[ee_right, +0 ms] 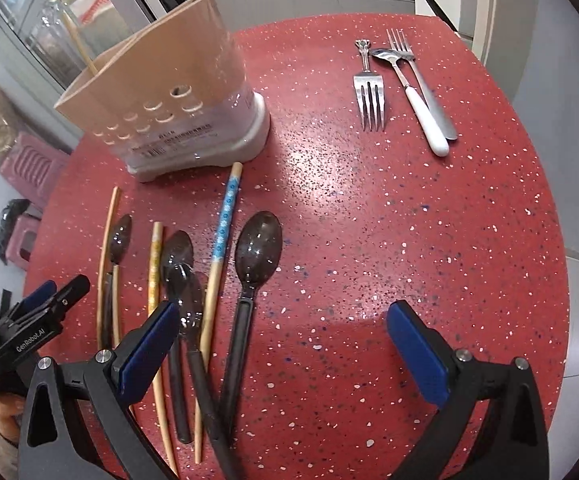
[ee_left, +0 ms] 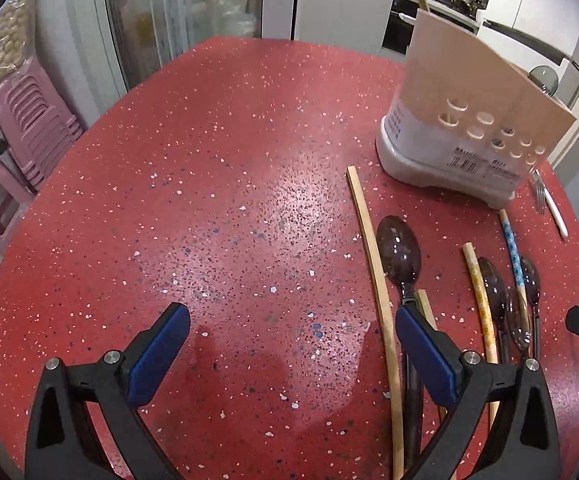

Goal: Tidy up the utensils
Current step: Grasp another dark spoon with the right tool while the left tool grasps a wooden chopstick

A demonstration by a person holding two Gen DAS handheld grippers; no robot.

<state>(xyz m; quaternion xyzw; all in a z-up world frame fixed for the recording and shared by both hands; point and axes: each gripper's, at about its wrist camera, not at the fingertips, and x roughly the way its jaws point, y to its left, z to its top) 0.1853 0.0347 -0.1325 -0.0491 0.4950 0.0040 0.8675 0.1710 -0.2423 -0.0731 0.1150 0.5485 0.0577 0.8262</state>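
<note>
Nearest me, my right gripper (ee_right: 283, 344) has its jaws spread wide, nothing between them, hovering over the near ends of the utensil handles. My left gripper (ee_left: 293, 344) is also spread and empty over bare red table (ee_left: 209, 200), with the utensil row just to its right.

The pile sits near-left in the right wrist view: dark plastic spoons (ee_right: 258, 246), a blue-patterned chopstick (ee_right: 225, 216), a yellow-patterned chopstick (ee_right: 155, 264) and plain bamboo chopsticks (ee_right: 107, 240). Beyond them stands the utensil holder (ee_right: 177, 92). Far right lie a metal fork (ee_right: 369, 96), a white-handled spoon (ee_right: 409, 92) and a second fork (ee_right: 429, 96).

My guess is that everything is light and stiff. The chopsticks are thin and likely to roll or slip, so I'd pinch mid-shaft. Spoon handles overlap, so I'd take the rightmost black handle (ee_right: 237, 344) clear of the others.

The holder's compartments aren't visible from here. Something already sticks out of its top, and I can't identify it. Handle ends are cut off behind my fingers (ee_right: 149, 344).
</note>
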